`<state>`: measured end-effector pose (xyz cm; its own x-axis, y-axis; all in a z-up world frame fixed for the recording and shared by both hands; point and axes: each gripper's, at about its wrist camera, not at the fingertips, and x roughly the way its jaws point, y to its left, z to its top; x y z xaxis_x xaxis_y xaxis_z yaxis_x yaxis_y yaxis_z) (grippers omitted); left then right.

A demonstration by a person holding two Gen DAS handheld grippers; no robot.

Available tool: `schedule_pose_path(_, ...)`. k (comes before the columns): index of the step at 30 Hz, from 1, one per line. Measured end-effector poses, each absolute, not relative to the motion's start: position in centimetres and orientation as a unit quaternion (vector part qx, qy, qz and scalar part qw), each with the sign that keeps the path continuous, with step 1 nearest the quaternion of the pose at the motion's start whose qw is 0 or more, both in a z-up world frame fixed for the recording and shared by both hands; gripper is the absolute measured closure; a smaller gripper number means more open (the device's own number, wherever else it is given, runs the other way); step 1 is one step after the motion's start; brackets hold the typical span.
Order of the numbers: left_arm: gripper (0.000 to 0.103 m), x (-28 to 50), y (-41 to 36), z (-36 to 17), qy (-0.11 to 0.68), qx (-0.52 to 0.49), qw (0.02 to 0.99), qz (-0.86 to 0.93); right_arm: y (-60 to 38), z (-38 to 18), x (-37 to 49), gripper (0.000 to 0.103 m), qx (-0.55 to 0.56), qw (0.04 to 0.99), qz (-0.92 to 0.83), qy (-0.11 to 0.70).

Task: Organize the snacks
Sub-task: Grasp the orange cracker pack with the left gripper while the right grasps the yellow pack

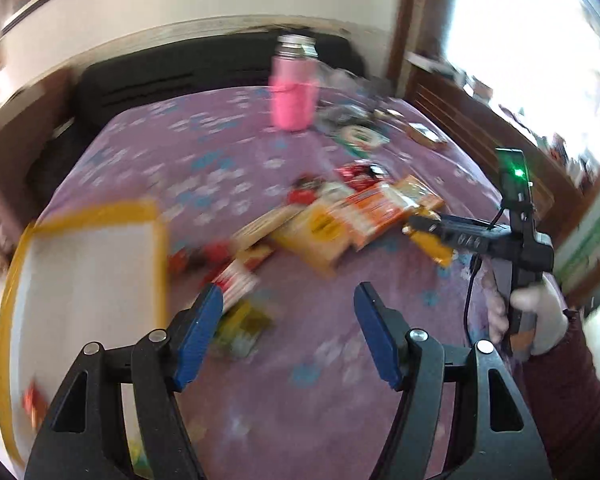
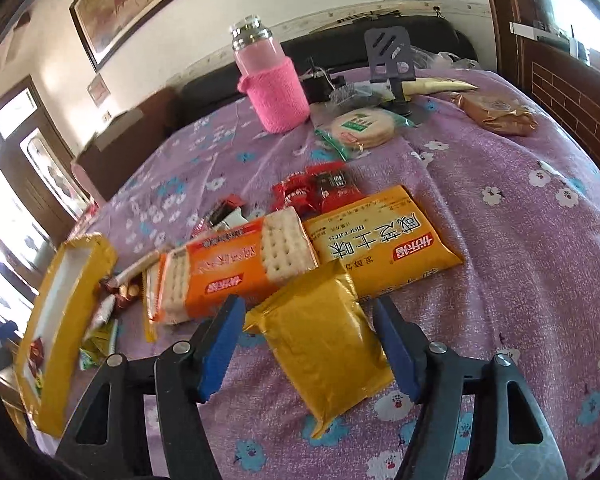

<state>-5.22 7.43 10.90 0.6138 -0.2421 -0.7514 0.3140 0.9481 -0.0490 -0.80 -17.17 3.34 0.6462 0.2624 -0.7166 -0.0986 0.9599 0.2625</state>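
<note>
A pile of snacks lies on the purple flowered cloth [image 2: 520, 240]: an orange cracker pack [image 2: 228, 276], a yellow pack [image 2: 380, 248] and red small packets [image 2: 320, 188]. A gold foil packet [image 2: 324, 340] rests on the cloth and against the pile's front. It lies between the blue pads of my right gripper [image 2: 308, 306], which is open, with a gap at each side. In the blurred left wrist view my left gripper [image 1: 288, 292] hangs open and empty over the cloth. The right gripper [image 1: 440, 232] is seen there too, by the pile's right end.
A yellow-rimmed white box [image 2: 80, 280] stands at the left, with small sweets [image 2: 120, 292] beside it. At the back are a pink-sleeved bottle [image 2: 274, 92], a round cracker pack [image 2: 360, 128], a brown packet [image 2: 496, 114] and a dark phone stand [image 2: 388, 56]. A gloved hand [image 1: 536, 316] holds the right gripper.
</note>
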Motion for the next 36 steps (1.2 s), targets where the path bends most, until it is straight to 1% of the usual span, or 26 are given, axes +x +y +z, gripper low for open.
schedule_pose_path(1,0.035,-3.5,5.5,10.6,0.415,0.066,0.891,-0.170,-17.1,2.9,-0.5,0.047,0.094,0.901,0.096,0.413)
schedule_pose_path(3,0.035,-1.3,3.2,9.9,0.424,0.087,0.880,-0.197,-17.1,2.7,-0.4,0.060,0.087,0.898,0.095,0.420)
schedule_pose_path(7,0.036,2.9,-1.5,7.7,0.438,0.119,0.856,-0.249,-17.8,3.0,-1.1,0.065,0.101,0.896,0.094,0.423)
schedule_pose_path(10,0.036,4.5,-3.6,6.5,0.426,0.161,0.852,-0.258,-19.4,3.5,-1.6,0.065,0.134,0.894,0.099,0.416)
schedule_pose_path(13,0.034,5.6,-6.1,4.8,0.414,0.229,0.842,-0.258,-20.9,3.3,-1.3,0.065,0.163,0.886,0.096,0.423)
schedule_pose_path(14,0.029,5.8,-6.6,4.5,0.410,0.239,0.840,-0.264,-21.2,3.0,-1.1,0.065,0.170,0.882,0.096,0.428)
schedule_pose_path(16,0.023,5.9,-7.5,4.2,0.403,0.250,0.837,-0.272,-21.5,2.6,-0.9,0.065,0.181,0.877,0.097,0.434)
schedule_pose_path(19,0.023,5.6,-8.7,3.2,0.410,0.273,0.824,-0.280,-21.2,2.6,-0.8,0.065,0.171,0.879,0.097,0.433)
schedule_pose_path(20,0.026,5.2,-9.2,2.6,0.408,0.296,0.821,-0.270,-21.0,2.5,-0.8,0.065,0.169,0.880,0.097,0.434)
schedule_pose_path(21,0.033,4.9,-9.5,1.9,0.408,0.318,0.816,-0.257,-20.9,2.5,-0.8,0.065,0.166,0.880,0.097,0.434)
schedule_pose_path(22,0.046,4.5,-9.4,1.9,0.406,0.314,0.816,-0.264,-20.8,2.5,-0.8,0.065,0.162,0.881,0.096,0.434)
schedule_pose_path(23,0.049,4.4,-9.2,2.0,0.418,0.302,0.813,-0.271,-20.7,2.5,-0.8,0.065,0.160,0.882,0.096,0.433)
schedule_pose_path(27,0.050,3.7,-7.9,2.6,0.432,0.272,0.822,-0.253,-20.4,2.6,-1.0,0.065,0.154,0.883,0.095,0.432)
schedule_pose_path(30,0.050,2.1,-5.6,3.3,0.449,0.226,0.829,-0.244,-20.0,2.6,-1.2,0.065,0.149,0.883,0.103,0.434)
schedule_pose_path(36,0.050,-4.3,1.4,4.0,0.480,0.147,0.845,-0.183,-16.5,2.3,-2.0,0.065,0.117,0.867,0.177,0.451)
